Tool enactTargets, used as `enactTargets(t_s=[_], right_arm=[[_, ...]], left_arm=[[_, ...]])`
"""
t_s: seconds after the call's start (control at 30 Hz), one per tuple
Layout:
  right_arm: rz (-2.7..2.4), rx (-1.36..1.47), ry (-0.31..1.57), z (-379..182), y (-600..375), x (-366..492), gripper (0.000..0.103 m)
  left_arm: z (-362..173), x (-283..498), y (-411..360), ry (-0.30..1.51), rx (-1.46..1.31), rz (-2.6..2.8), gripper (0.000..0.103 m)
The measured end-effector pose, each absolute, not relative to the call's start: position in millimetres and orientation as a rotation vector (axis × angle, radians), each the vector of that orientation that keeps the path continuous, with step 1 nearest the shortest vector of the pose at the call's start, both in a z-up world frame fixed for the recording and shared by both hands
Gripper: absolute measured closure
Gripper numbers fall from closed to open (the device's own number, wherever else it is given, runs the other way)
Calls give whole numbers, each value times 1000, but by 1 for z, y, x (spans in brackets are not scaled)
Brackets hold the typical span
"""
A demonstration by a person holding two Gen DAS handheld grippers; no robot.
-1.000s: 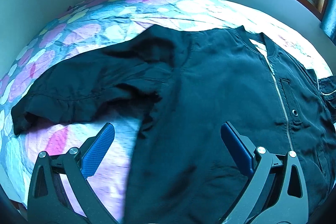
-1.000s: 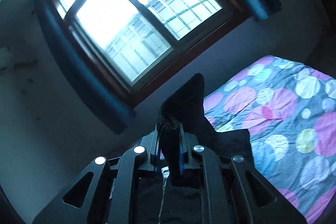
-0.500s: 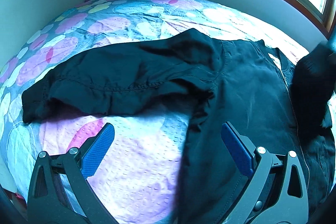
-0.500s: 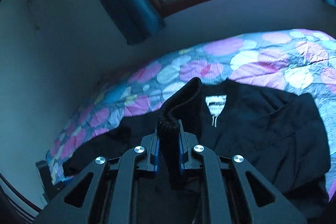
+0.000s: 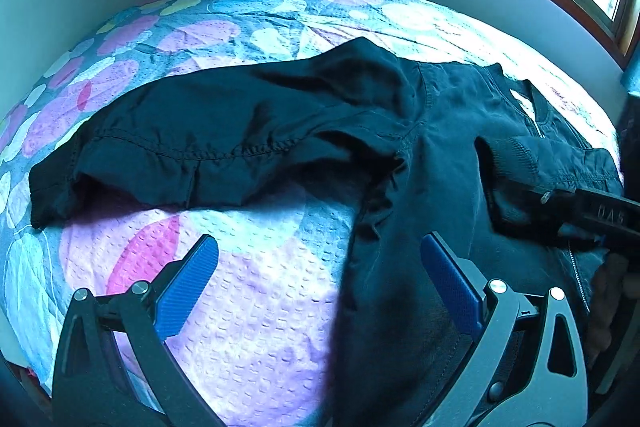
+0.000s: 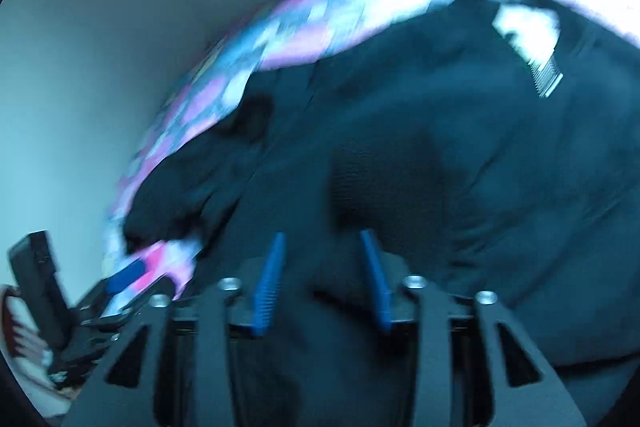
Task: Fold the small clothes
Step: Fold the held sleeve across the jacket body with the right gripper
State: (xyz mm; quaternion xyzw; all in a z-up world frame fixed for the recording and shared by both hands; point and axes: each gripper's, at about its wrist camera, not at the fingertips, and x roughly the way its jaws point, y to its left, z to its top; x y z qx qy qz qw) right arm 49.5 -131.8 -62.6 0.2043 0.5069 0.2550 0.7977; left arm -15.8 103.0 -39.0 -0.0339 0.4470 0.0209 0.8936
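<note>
The black woven zip-front jacket (image 5: 400, 155) lies front-up on the bed's quilted bedspread printed with pink and white circles (image 5: 248, 299); all places below are given from this jacket.

Tool state: the left gripper (image 5: 320, 267) hangs over the jacket's lower left edge with its blue-padded jaws wide and nothing between them. The right gripper (image 6: 324, 279) is over the jacket's body; its jaws are opening, and the ribbed black cuff (image 5: 516, 155) of the right sleeve lies just ahead of them on the chest, apparently no longer pinched. The right wrist view is blurred, so contact cannot be confirmed.

Step in hand, as judged: release the right sleeve, laid inward across the jacket's front.

To do it well:
1. Let the jaws part fully before lifting, so the cuff does not drag.
2. Withdraw upward and away from the cuff, not across the fabric.
3. Check that the sleeve lies flat within the jacket's outline.
4. The left sleeve (image 5: 200, 147) extends outward from the jacket, rumpled; take it near its cuff end (image 5: 52, 187) next.
</note>
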Motion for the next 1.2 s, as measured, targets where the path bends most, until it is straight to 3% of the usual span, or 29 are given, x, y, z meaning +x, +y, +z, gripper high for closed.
enactTargets(t_s=[0.2,0.4,0.5,0.67,0.73,0.87,1.1,1.2], right_arm=[[650,504,1003,-35,-159,28,53],[415,585,795,5,-300,3,53],[138,644,736,-3,-390,-1,53],[-42,764,834,-51,-473,18,53],[7,837,866,-70,-483,26,80],[13,831,903,-87,-487,32,83],[-16,820,806,-53,-490,4,77],[-6,785,727,-23,-467,-12,68]], left_arm=[[-43,-15,98,938,-56,34,2],[-40,-13,94,919,-72,15,2],[-36,-9,86,909,-61,-6,2],[-30,-4,72,898,-28,-16,2],[-30,-3,70,902,-20,-7,2],[-34,0,66,918,-5,0,2],[-37,-1,71,928,-10,6,2],[-37,-3,76,925,-16,10,2]])
